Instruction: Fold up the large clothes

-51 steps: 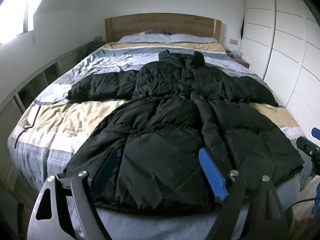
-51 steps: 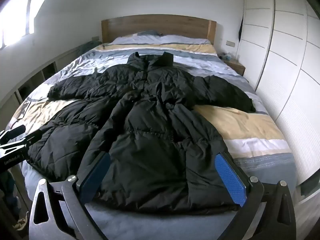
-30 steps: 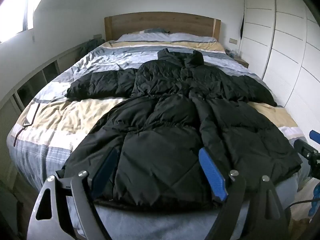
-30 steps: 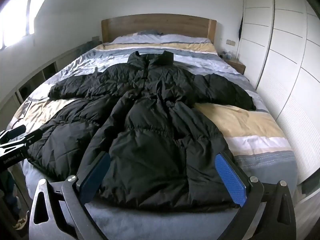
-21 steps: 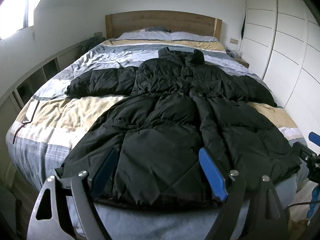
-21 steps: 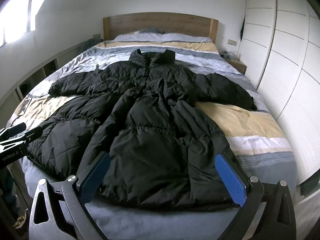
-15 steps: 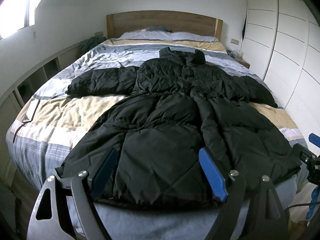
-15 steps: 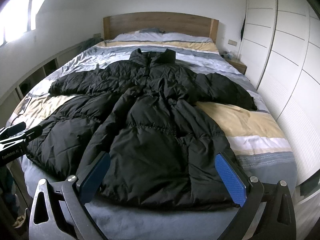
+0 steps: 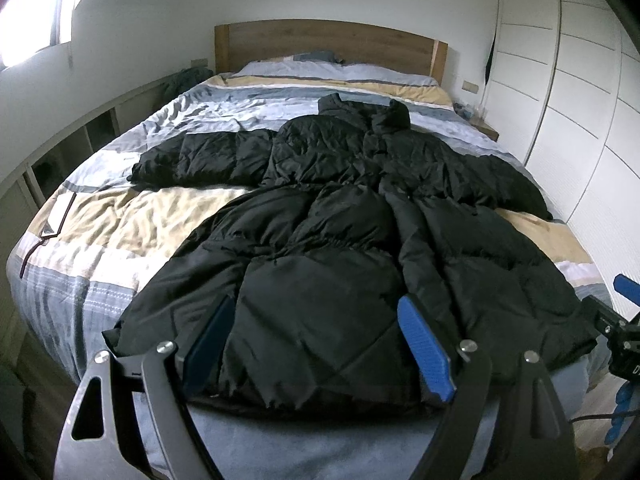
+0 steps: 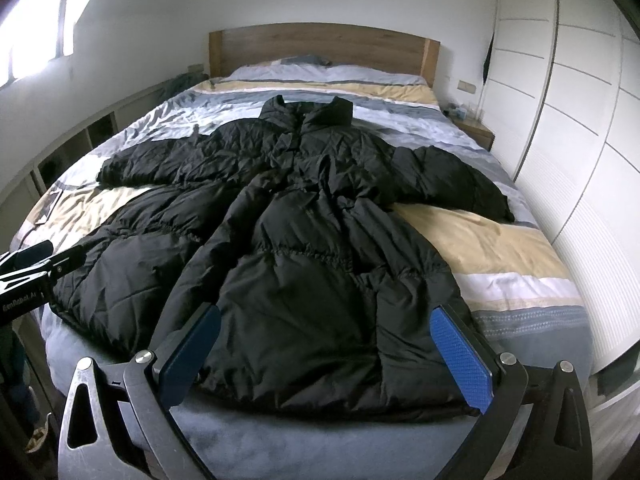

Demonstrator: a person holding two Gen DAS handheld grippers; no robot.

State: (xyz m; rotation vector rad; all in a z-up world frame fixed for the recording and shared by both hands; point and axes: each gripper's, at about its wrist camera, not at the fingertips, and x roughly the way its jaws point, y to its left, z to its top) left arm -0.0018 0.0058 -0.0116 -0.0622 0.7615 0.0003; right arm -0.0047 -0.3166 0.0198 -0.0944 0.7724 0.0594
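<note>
A long black puffer coat [image 9: 340, 240] is spread flat, front up, across a bed [image 9: 120, 224] covered by a striped duvet in grey, white and pale yellow. In the left wrist view the coat fills the centre of the frame: its collar [image 9: 364, 114] is seen toward the wooden headboard [image 9: 328, 46] at the top, one sleeve [image 9: 200, 156] is stretched toward the left of the frame and the other sleeve [image 9: 496, 184] toward the right, while the hem lies near the bed's foot at the bottom. The left gripper [image 9: 320, 348] is held above the hem at the lower centre, its jaws spread wide with nothing between them, and blue pads [image 9: 426, 354] are visible on its fingers. In the right wrist view the right gripper [image 10: 324, 352] is likewise held over the hem at the lower centre, jaws wide apart and empty. White wardrobe doors [image 10: 568, 100] are seen along the right edge of the frame.
</note>
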